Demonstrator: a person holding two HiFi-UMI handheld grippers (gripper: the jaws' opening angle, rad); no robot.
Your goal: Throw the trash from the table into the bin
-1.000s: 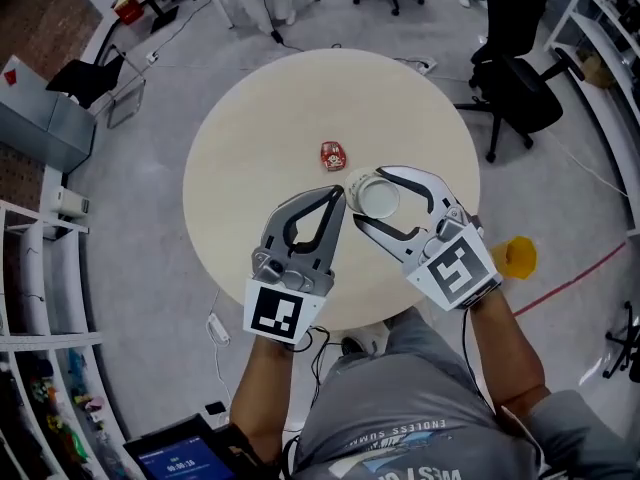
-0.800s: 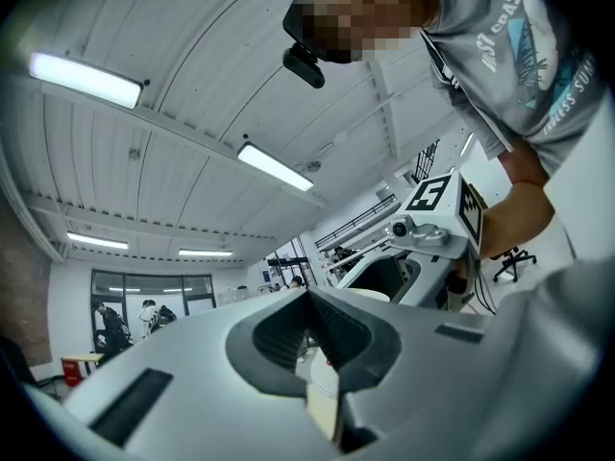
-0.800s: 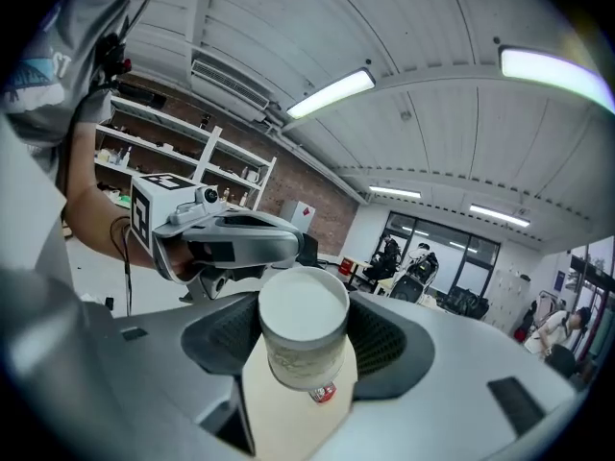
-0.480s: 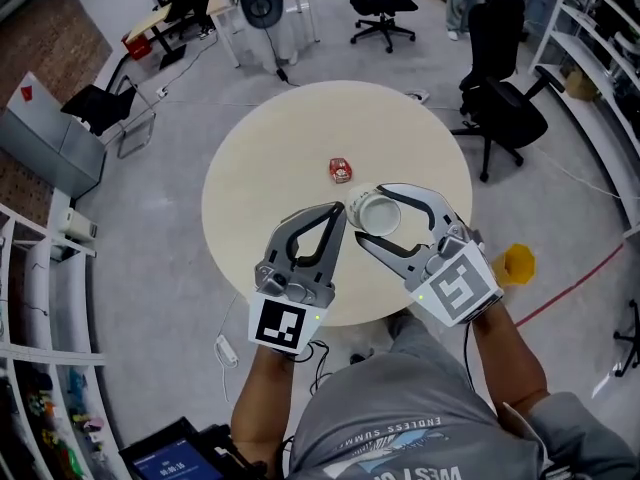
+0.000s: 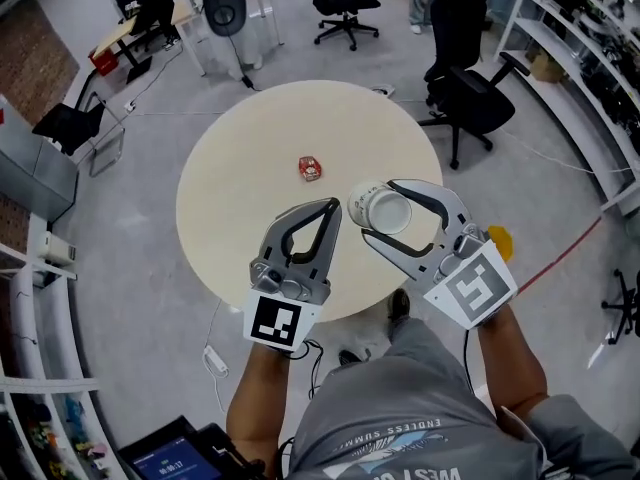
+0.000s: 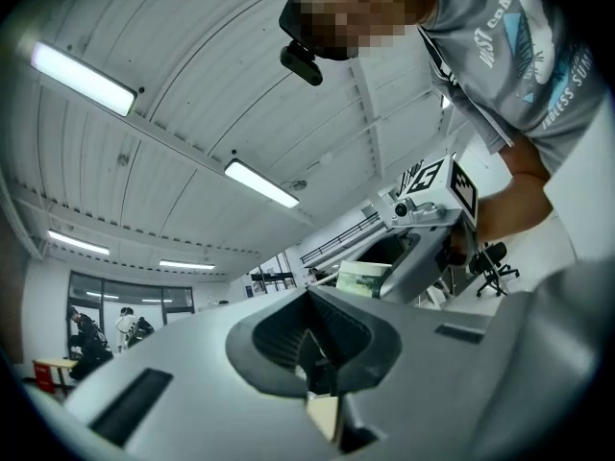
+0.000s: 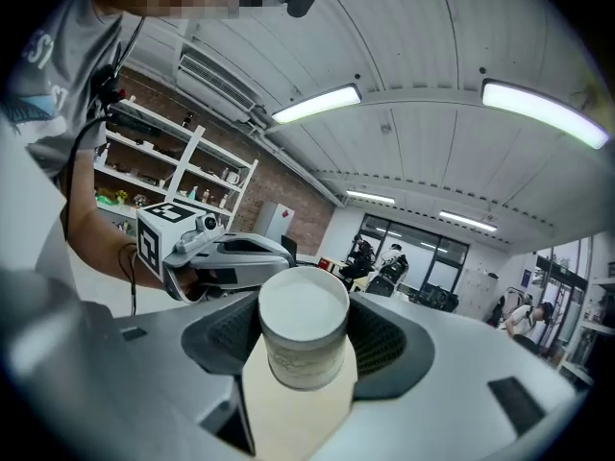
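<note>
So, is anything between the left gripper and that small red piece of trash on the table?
Nothing visible. Only bare table lies between the left gripper and the red trash. The white cup in the right gripper is off to one side.

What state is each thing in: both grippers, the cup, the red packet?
left gripper, shut, nothing in it
right gripper, shut on the cup
cup, upright, clamped between the right gripper's jaws
red packet, lying loose on the table, apart from both grippers
</note>
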